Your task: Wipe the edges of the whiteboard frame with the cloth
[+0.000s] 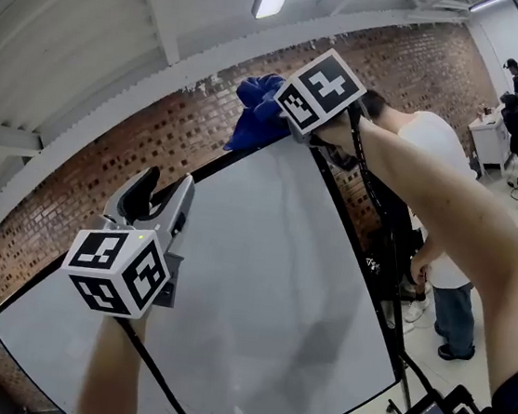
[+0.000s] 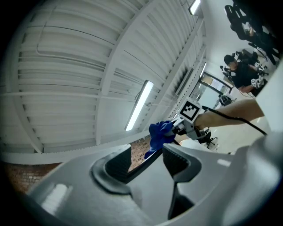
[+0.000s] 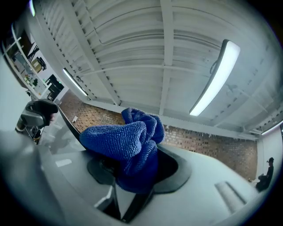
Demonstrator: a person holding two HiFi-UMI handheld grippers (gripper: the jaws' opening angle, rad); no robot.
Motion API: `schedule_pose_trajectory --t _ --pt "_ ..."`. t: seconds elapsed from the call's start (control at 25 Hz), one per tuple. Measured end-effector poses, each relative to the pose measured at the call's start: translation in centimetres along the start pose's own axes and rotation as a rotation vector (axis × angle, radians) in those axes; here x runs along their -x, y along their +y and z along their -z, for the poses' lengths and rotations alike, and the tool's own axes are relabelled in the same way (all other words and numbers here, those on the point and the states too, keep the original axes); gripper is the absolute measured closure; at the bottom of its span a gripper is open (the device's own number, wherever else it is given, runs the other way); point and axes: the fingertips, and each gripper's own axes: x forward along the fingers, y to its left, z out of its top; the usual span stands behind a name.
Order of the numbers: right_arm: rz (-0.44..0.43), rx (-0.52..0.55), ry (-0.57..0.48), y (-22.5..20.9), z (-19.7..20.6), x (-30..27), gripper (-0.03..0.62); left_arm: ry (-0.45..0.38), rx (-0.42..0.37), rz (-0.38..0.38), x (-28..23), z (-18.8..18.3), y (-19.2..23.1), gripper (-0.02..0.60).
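The smooth, pale whiteboard (image 1: 259, 286) fills the scene. Its thin dark frame (image 2: 145, 163) has one long top rail that runs from the right tool (image 3: 132, 174) down toward the left tool (image 1: 160, 191) — likely the line of the wipe. The right tool is clamped on the bunched, nubby blue cloth (image 3: 121, 141) at the rail's corner end — the nearer hand; the left tool stands partly open, gripping nothing.

Whiteboard (image 1: 259, 286): centre, wall (image 1: 106, 155) behind. Cloth (image 1: 257, 107): on its top edge, 12 o'clock, in right claw (image 1: 283, 125). Left claw (image 1: 163, 188): 9 o'clock, before whiteboard. Person (image 1: 452, 310): 3 o'clock, beside it.
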Motion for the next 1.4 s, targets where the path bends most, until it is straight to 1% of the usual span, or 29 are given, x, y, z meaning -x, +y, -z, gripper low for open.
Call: schedule_pose_trajectory --t 0.08,0.16,0.24,0.28,0.44,0.64,0.72,0.76,0.88,0.96,1.08,1.4 --pt "0.024 0.015 -0.045 -1.1 -0.5 1.3 0.421 -0.001 -0.010 0.000 0.2 -0.5 -0.8 0.354" --pt "0.048 0.013 -0.049 -2.2 0.2 2.1 0.421 0.001 -0.011 0.001 0.2 -0.5 -1.4 0.354" --pt "0.055 -0.017 -0.045 -3.2 1.4 2.1 0.421 0.003 -0.005 0.007 0.1 0.1 -1.8 0.354" --pt "0.043 -0.052 -0.055 -3.4 1.9 1.9 0.421 0.004 -0.002 0.012 -0.1 0.4 -1.8 0.354" --pt "-0.055 -0.277 -0.163 -3.4 2.4 1.7 0.421 0.014 0.018 0.037 -0.3 1.7 -1.9 0.354" --pt "-0.137 -0.614 -0.282 -5.5 3.8 3.9 0.421 0.037 0.048 0.067 -0.7 1.9 -4.0 0.354" --pt "-0.171 -0.691 -0.314 -5.4 5.6 4.0 0.421 0.038 0.063 0.082 -0.6 2.8 -4.9 0.354" --pt "-0.192 -0.716 -0.320 -4.7 7.4 3.7 0.421 0.036 0.072 0.090 -0.3 4.2 -5.7 0.354" --pt "-0.266 -0.798 -0.296 -1.3 14.6 2.5 0.421 0.043 0.098 0.108 1.1 9.4 -8.4 0.354" --pt "-0.298 -0.852 -0.269 0.2 17.6 2.1 0.422 0.059 0.115 0.121 1.5 10.5 -9.0 0.354" --pt "-0.319 -0.910 -0.265 0.6 17.8 2.5 0.422 0.075 0.129 0.146 0.7 9.0 -8.8 0.354" --pt "-0.332 -0.982 -0.200 1.1 17.6 2.1 0.421 0.124 0.154 0.201 -2.8 6.3 -9.2 0.354"
